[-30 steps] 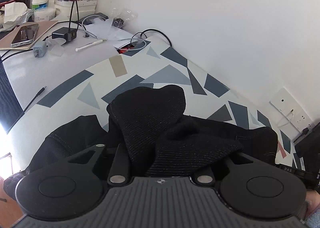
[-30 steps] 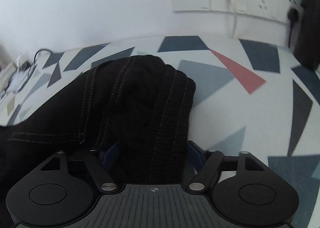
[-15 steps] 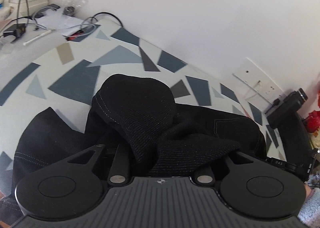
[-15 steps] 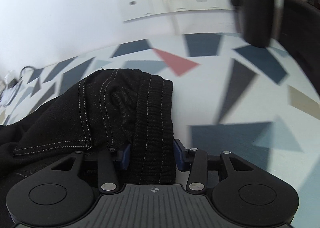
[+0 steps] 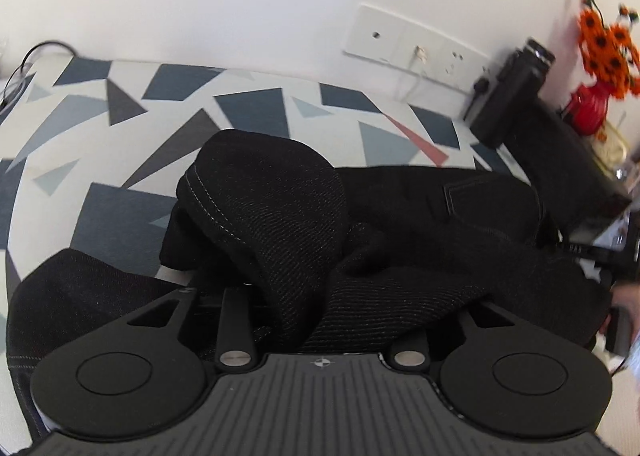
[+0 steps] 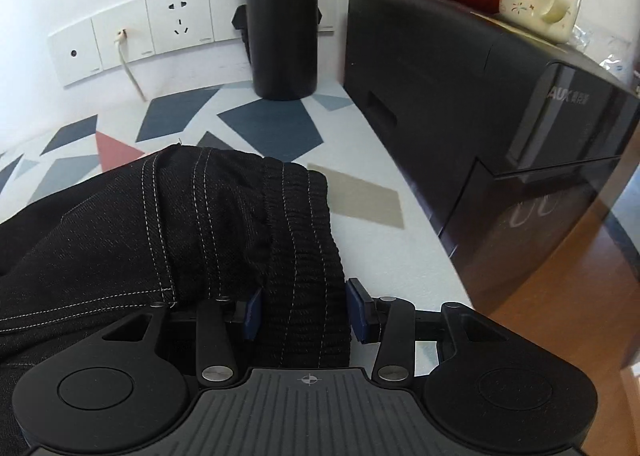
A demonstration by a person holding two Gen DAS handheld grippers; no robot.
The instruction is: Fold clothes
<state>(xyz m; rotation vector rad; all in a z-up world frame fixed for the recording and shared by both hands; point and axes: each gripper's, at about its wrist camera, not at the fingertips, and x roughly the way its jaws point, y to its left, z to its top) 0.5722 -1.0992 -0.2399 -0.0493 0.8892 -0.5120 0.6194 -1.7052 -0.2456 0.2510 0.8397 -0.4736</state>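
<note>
Both tongs carried one black garment (image 5: 280, 216) toward one bottle (image 6: 280, 16).

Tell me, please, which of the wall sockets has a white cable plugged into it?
The second wall socket from the left; a white cable hangs from it.

The left matte black two-finger tool (image 5: 316, 288) has a ribbed grey centre plate with a small white crosshair mark at twelve o'clock. Two round black discs with raised inner circles flank it at nine and three o'clock, joined by black link bars on silver screws. The right matte black two-finger tool (image 6: 306, 312) is built alike, with dark blue pads (image 6: 357, 310) on its fingers.
</note>
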